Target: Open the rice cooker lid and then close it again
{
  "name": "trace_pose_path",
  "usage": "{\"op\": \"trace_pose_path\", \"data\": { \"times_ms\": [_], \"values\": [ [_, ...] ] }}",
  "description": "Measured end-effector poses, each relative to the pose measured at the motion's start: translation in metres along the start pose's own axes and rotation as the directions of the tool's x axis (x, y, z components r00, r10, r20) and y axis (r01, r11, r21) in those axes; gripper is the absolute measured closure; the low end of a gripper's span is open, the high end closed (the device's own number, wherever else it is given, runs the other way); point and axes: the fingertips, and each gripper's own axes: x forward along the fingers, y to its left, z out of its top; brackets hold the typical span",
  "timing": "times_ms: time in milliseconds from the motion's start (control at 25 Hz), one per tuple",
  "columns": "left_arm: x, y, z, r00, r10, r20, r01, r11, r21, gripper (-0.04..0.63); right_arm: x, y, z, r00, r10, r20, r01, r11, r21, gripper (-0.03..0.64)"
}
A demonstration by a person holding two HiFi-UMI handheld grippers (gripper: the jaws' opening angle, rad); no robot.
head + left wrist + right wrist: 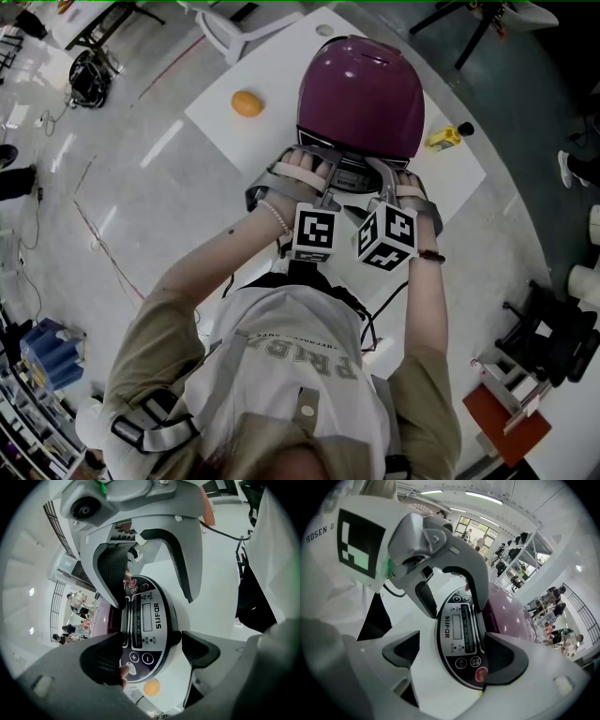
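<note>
A rice cooker with a shiny magenta lid (361, 94) stands on the white table (272, 70), its lid down. Both grippers meet at its front, pointing down at the dark control panel (150, 620) (461, 630). My left gripper (314, 167) (152, 640) stands open astride the panel, one finger (103, 663) lying over the seam by the lid (112, 618), the other (199, 649) over the white body. The right gripper (384, 172) (452, 641) is open the same way, one finger (508, 660) at the lid's (508, 611) front edge. Neither grips anything.
An orange (247, 103) (151, 687) lies on the table left of the cooker, and a small yellow object (447, 137) to its right. The table's front edge runs just under my hands. Chairs, racks and cables stand on the floor around.
</note>
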Motion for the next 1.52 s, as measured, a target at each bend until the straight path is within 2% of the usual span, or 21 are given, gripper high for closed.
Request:
{"op": "trace_pose_path", "data": {
  "times_ms": [360,600,1160,1400,1520],
  "values": [
    [-0.002,0.003,-0.001,1.000,-0.008,0.005,0.008,1.000,-0.018,0.189,-0.003,-0.004,0.004,0.999,-0.007,0.034,0.006,1.000,0.026,0.198],
    [-0.002,0.004,0.002,0.999,-0.030,0.038,0.033,0.996,-0.086,0.186,-0.005,-0.006,0.006,0.997,0.012,0.070,-0.018,0.997,0.074,0.204],
    [-0.002,0.007,0.001,0.999,-0.012,0.047,0.017,0.996,-0.092,0.182,-0.007,-0.009,0.009,0.996,0.013,0.090,-0.021,0.995,0.095,0.206],
    [0.000,0.007,0.001,0.999,-0.006,0.048,0.010,0.996,-0.090,0.179,-0.004,-0.010,0.009,0.996,-0.009,0.092,0.000,0.995,0.100,0.204],
    [0.001,0.005,0.001,0.999,-0.011,0.044,0.015,0.996,-0.083,0.169,-0.004,-0.011,0.010,0.992,-0.024,0.123,0.010,0.993,0.117,0.204]
  ]
}}
